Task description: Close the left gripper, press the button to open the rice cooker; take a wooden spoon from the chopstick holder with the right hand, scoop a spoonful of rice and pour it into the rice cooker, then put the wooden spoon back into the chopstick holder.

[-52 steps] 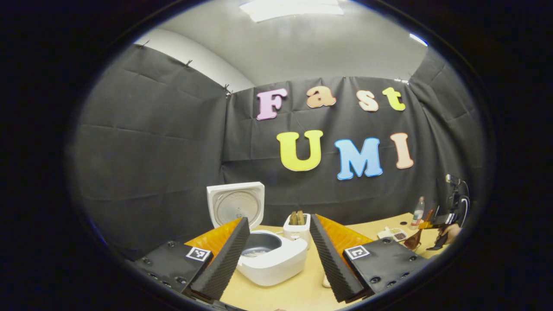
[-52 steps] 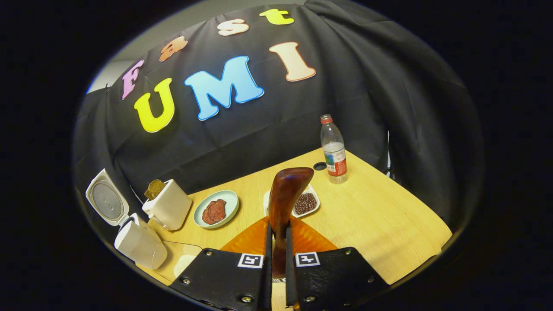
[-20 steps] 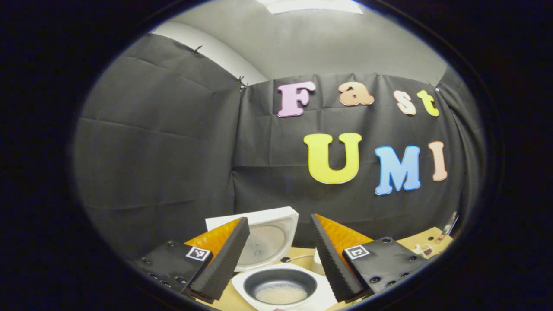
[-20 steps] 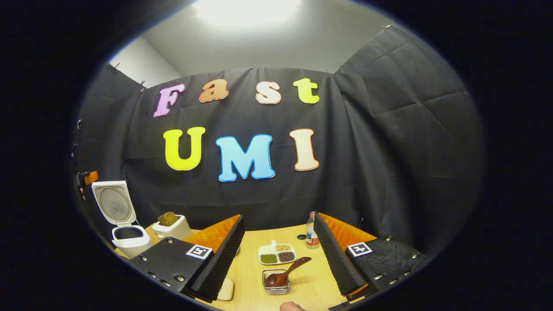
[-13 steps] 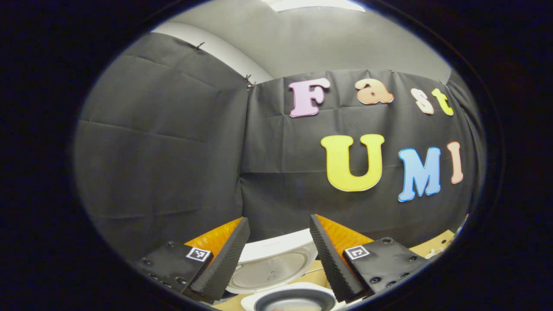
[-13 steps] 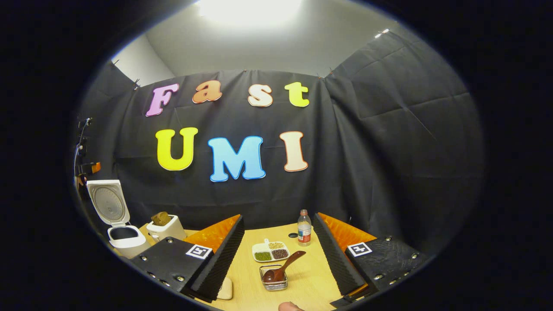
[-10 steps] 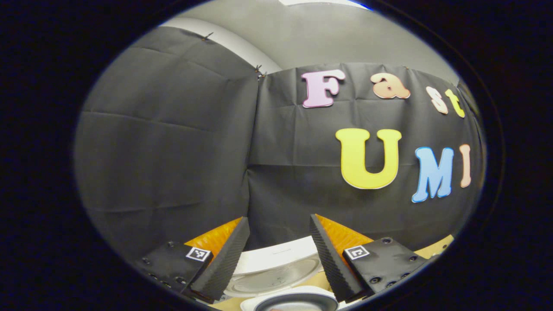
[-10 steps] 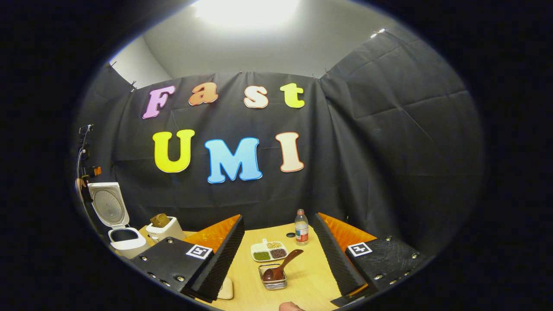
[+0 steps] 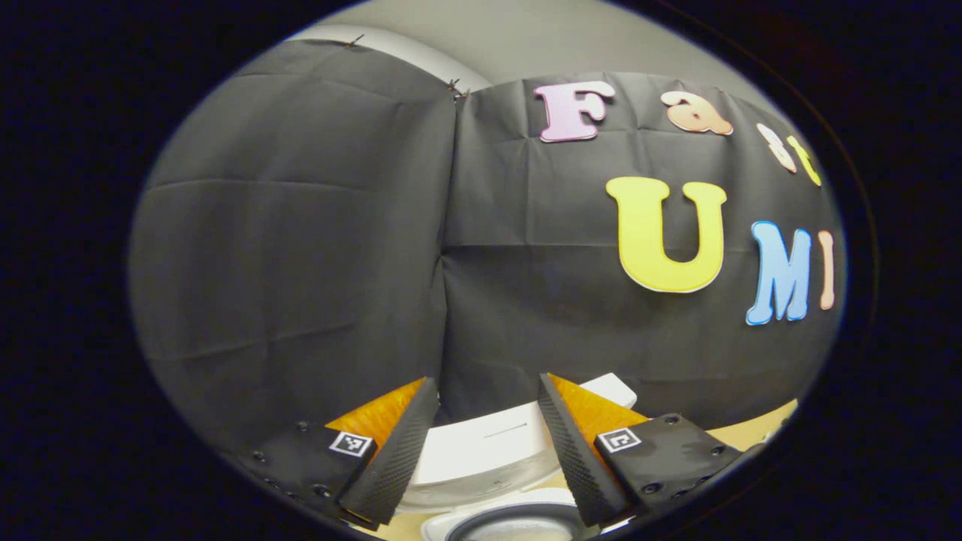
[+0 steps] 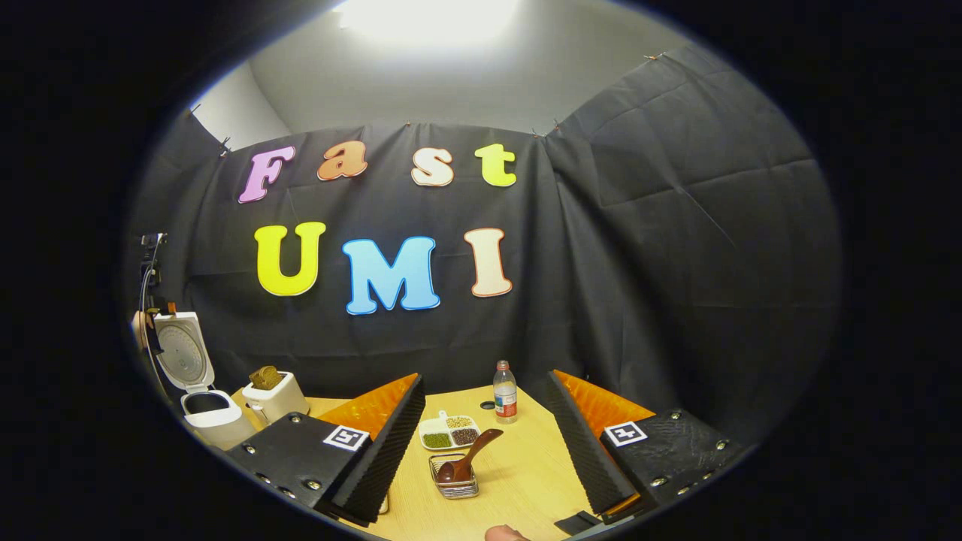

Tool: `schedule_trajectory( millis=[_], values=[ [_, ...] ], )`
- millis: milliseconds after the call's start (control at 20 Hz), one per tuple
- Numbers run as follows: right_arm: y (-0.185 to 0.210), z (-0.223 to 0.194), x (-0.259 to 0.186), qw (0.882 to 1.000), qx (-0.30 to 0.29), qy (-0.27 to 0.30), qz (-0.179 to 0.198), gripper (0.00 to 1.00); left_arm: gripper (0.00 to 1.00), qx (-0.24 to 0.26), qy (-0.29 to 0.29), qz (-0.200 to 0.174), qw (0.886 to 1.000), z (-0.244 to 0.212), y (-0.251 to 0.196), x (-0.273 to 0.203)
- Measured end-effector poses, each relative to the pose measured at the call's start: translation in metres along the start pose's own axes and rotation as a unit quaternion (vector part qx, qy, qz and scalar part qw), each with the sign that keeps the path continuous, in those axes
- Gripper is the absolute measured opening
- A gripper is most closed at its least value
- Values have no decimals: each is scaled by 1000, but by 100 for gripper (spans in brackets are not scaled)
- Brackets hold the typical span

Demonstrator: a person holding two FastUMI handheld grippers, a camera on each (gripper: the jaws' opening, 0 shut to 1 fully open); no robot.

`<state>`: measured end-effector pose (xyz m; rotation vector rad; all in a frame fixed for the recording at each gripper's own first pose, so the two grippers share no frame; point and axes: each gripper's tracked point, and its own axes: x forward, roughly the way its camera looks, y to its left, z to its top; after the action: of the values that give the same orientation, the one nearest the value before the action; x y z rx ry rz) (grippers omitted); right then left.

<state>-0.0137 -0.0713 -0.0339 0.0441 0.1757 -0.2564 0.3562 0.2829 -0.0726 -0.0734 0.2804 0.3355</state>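
In the right gripper view the wooden spoon leans in the wire chopstick holder on the table, bowl end down. My right gripper hangs open above and behind it, holding nothing. The white rice cooker stands at the far left with its lid raised. In the left gripper view my left gripper is open, and the cooker's white lid sits close between and below its fingers. The rim of the inner pot peeks in at the bottom edge.
A white toaster with bread stands beside the cooker. A divided dish of grains and a water bottle stand behind the holder on the wooden table. A fingertip shows at the bottom edge.
My right gripper let go of the spoon, which now rests in the holder, and drew back. My left gripper moved up close over the cooker's raised lid.
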Motion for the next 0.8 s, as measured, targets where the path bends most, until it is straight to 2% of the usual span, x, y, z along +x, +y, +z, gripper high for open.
schedule_trajectory(
  millis=[50, 100, 250, 350, 550, 650, 800],
  values=[
    [-2, 0, 2, 1000, -2, 0, 3, 98, 97, 8, 6, 0, 1000, -3, -1, -2],
    [-4, 0, 3, 1000, -3, 0, 6, 98, 94, 14, 2, -3, 1000, -3, -4, -5],
    [-13, 0, 10, 1000, -6, 0, 16, 98, 99, 26, 2, -9, 1000, -7, -14, -21],
    [-23, 2, 13, 1000, -9, 1, 20, 98, 93, 29, -1, -12, 1000, -11, -19, -34],
    [-35, 9, 23, 999, -6, -6, 33, 98, 94, 40, 3, -17, 999, -23, -34, -60],
    [-42, 11, 27, 999, -10, -7, 38, 98, 99, 44, 6, -21, 999, -31, -41, -75],
    [-52, 17, 30, 999, -12, -15, 47, 98, 98, 41, 14, -29, 999, -47, -53, -97]
  ],
)
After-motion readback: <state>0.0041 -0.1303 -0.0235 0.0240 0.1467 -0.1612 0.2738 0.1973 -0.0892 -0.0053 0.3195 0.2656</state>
